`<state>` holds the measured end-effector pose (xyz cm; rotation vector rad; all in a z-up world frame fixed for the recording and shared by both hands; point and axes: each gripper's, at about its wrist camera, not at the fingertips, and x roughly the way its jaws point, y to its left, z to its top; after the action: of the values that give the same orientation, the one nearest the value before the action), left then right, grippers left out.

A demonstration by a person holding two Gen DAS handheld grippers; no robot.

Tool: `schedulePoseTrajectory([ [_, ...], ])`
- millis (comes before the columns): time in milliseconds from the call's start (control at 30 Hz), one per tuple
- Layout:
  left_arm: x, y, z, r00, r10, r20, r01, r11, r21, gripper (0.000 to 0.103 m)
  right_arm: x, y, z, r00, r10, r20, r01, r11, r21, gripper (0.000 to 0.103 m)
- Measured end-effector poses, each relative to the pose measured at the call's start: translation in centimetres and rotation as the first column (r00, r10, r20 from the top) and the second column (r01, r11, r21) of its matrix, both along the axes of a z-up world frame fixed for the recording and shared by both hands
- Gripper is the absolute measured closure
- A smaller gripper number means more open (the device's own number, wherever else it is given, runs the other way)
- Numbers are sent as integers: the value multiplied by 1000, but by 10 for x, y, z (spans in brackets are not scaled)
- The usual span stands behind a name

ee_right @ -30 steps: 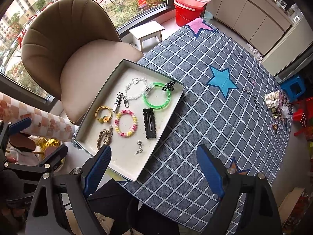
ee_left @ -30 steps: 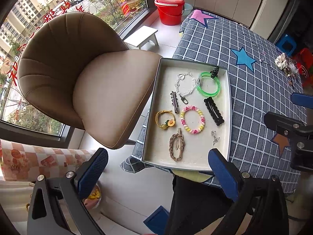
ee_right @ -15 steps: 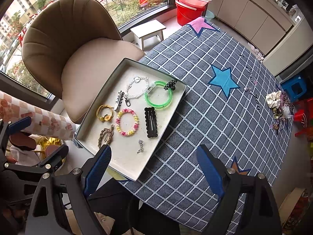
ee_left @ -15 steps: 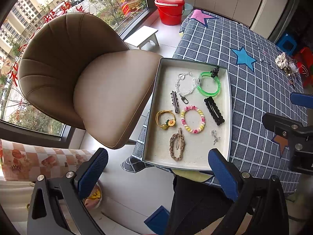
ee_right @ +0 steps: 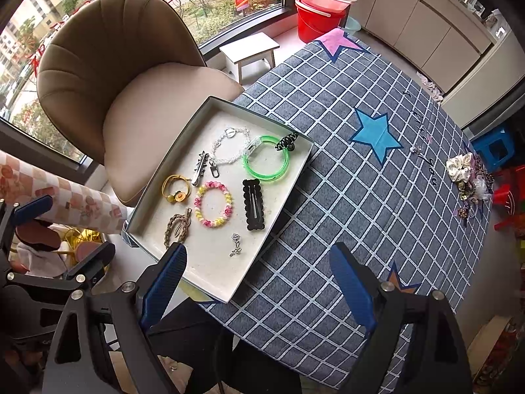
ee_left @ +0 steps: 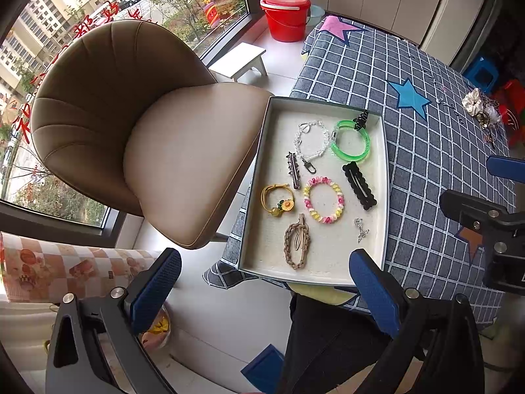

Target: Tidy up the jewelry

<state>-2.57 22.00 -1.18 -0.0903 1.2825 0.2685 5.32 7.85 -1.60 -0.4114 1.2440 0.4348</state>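
Mostly the jewelry already lies in the tray [ee_right: 183,151], spread flat and apart: a green bangle [ee_right: 266,161], a bead bracelet [ee_right: 213,204], a black clip [ee_right: 253,204], a clear chain [ee_right: 229,146], a yellow tie [ee_right: 176,189], a braided clip [ee_right: 178,226] and a small charm [ee_right: 236,244]. These look light. The bangle and clips seem stiff and slick, best pinched across a rim or edge; the chain and charm would go limp and slip, so taking them at the clasp looks safer. The tray sits at the table's [ee_right: 361,197] near-left corner, overhanging toward the chair [ee_right: 108,75]. Well apart, at the far right, a heap of loose pieces [ee_right: 467,177] waits, likely what is left. Both tongs hang above the near edge: left gripper [ee_left: 262,292] and right gripper [ee_right: 259,282] spread wide, empty.
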Motion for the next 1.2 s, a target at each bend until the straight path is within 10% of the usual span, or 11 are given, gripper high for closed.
schedulePoseTrajectory([
  [1200,5,-2,-6,1000,-5,-18,5,1000,19,0,1,2,-2,1000,-4,-4,4,1000,-2,13],
])
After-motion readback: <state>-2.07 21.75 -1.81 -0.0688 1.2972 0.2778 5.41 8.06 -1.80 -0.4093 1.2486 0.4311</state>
